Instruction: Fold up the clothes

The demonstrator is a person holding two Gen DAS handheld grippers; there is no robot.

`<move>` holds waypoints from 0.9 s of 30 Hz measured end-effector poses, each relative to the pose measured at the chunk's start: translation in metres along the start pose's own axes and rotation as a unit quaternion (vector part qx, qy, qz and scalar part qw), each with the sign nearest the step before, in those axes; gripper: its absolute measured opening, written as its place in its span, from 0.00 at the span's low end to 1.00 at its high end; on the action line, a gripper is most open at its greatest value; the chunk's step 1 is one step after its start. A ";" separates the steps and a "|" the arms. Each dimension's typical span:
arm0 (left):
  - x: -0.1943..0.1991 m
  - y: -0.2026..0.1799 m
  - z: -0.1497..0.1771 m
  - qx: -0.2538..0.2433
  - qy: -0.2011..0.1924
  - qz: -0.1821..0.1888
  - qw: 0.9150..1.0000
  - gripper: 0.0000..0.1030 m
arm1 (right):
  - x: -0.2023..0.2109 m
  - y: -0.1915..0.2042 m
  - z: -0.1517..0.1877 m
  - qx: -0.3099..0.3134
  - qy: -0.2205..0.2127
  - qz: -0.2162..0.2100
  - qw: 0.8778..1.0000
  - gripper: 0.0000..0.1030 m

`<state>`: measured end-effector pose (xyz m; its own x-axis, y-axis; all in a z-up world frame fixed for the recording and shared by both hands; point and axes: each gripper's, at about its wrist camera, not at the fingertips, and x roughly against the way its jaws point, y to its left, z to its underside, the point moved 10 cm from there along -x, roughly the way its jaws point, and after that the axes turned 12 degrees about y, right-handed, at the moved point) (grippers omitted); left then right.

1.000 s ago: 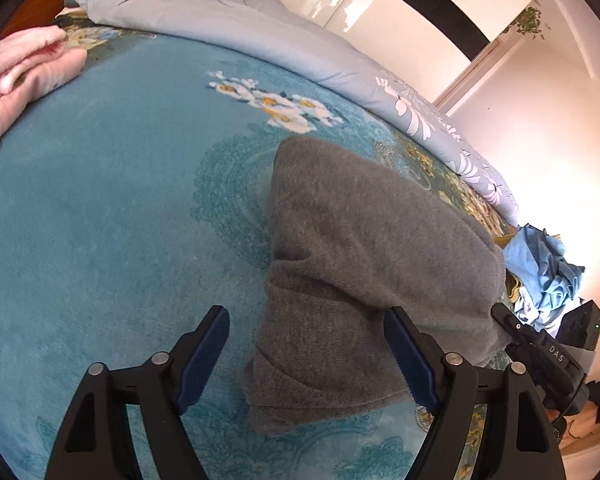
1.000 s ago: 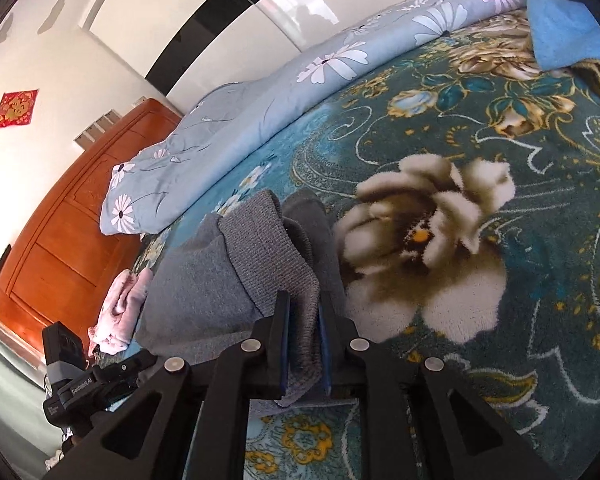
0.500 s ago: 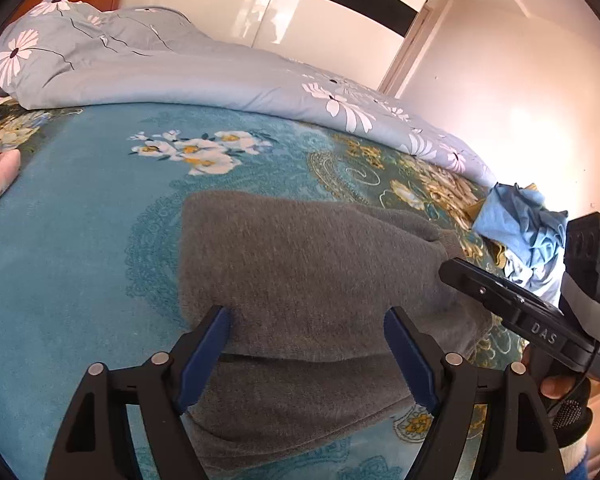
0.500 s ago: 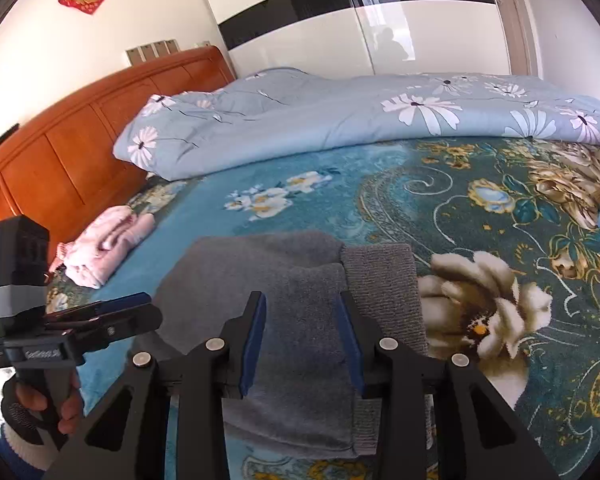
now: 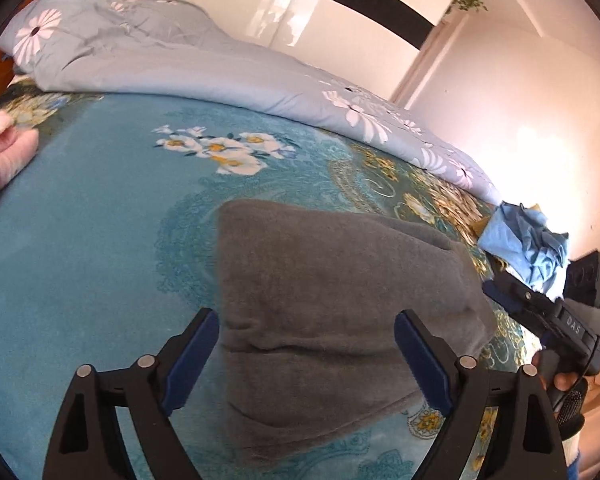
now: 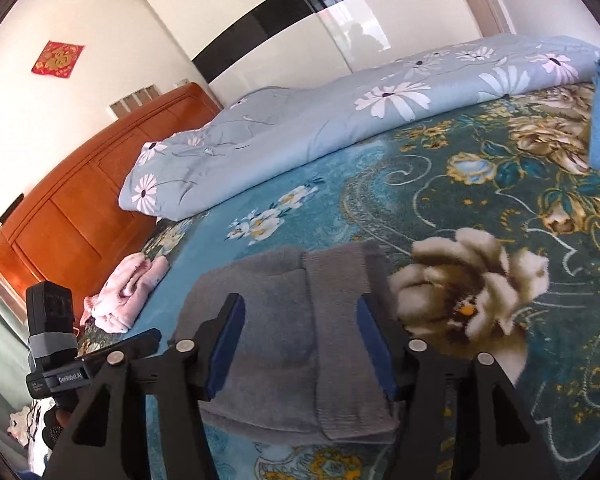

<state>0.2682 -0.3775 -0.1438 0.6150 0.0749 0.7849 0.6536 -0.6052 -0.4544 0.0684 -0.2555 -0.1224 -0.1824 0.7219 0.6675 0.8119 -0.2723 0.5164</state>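
A folded grey garment (image 5: 324,312) lies flat on the teal flowered bedspread (image 5: 100,240). It also shows in the right wrist view (image 6: 284,328), with a ribbed band along its right side. My left gripper (image 5: 306,356) is open, empty, above the garment's near edge. My right gripper (image 6: 300,348) is open, empty, just above the garment. The right gripper shows in the left wrist view (image 5: 540,300), beyond the garment's right end. The left gripper shows at the lower left of the right wrist view (image 6: 112,354).
A folded pink garment (image 6: 124,292) lies near the wooden headboard (image 6: 80,208). A rolled grey-blue flowered quilt (image 5: 188,64) runs along the bed's far side. A heap of blue clothes (image 5: 528,240) lies at the bed's right end. White wardrobe doors stand behind.
My right gripper let go of the grey garment and opened wide. The garment dropped flat on the bed. Both grippers drew back a little above it.
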 end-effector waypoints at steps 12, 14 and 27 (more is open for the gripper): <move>-0.051 0.027 -0.003 0.100 0.081 0.144 0.981 1.00 | -0.040 -0.047 0.018 -0.113 0.073 -0.111 0.985 0.81; -0.053 0.019 -0.008 0.081 0.078 0.150 0.982 1.00 | -0.047 -0.041 0.013 -0.107 0.081 -0.127 0.983 0.81; -0.060 0.002 -0.012 0.058 0.076 0.146 0.985 0.64 | -0.063 -0.021 0.006 -0.103 0.086 -0.137 0.981 0.49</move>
<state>0.2274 -0.3930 -0.1871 0.7172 -0.2129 0.6635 0.5102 -0.4881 -0.7082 0.0662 -0.2910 -0.1785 -0.4835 0.6724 0.5605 0.5930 -0.2194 0.7747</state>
